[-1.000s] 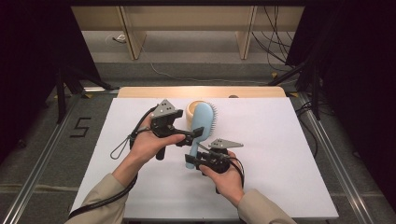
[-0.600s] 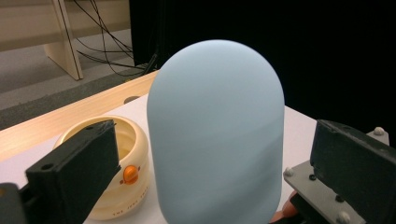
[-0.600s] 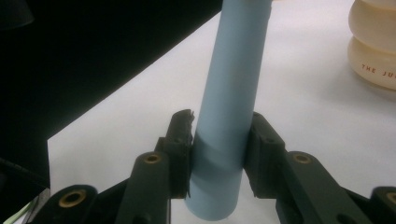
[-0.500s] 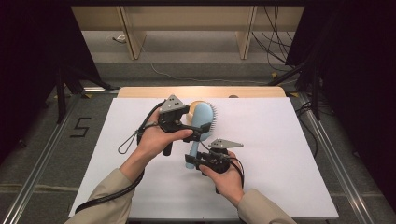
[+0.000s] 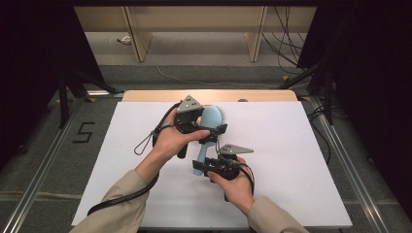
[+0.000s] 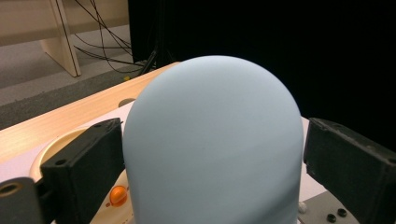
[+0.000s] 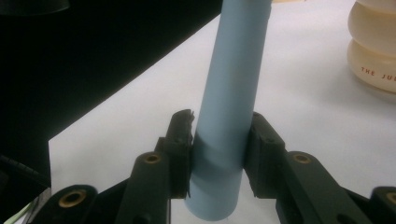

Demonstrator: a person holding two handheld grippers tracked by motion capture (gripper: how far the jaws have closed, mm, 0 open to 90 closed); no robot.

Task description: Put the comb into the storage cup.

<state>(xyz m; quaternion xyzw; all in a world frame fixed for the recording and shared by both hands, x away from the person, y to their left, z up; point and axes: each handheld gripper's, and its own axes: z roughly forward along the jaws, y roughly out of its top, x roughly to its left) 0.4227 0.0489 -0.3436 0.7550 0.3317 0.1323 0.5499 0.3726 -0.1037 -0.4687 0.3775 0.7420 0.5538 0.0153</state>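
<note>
A light blue hairbrush is held off the white table, bristles facing right in the high view. My right gripper is shut on its handle, both pads pressed against it near the lower end. My left gripper straddles the brush's rounded head. Its jaws have just been closing. The left-hand pad sits against the head, and a thin gap shows at the other pad.
A cream rounded container with lettering stands on the white table behind the brush, and an orange ball shows on it. A cable loop lies left of my left hand. The wooden edge marks the table's far side.
My left gripper has moved right and away from me, over the brush head, which now sits between its jaws and hides the cream container. The right gripper has kept still on the handle.
</note>
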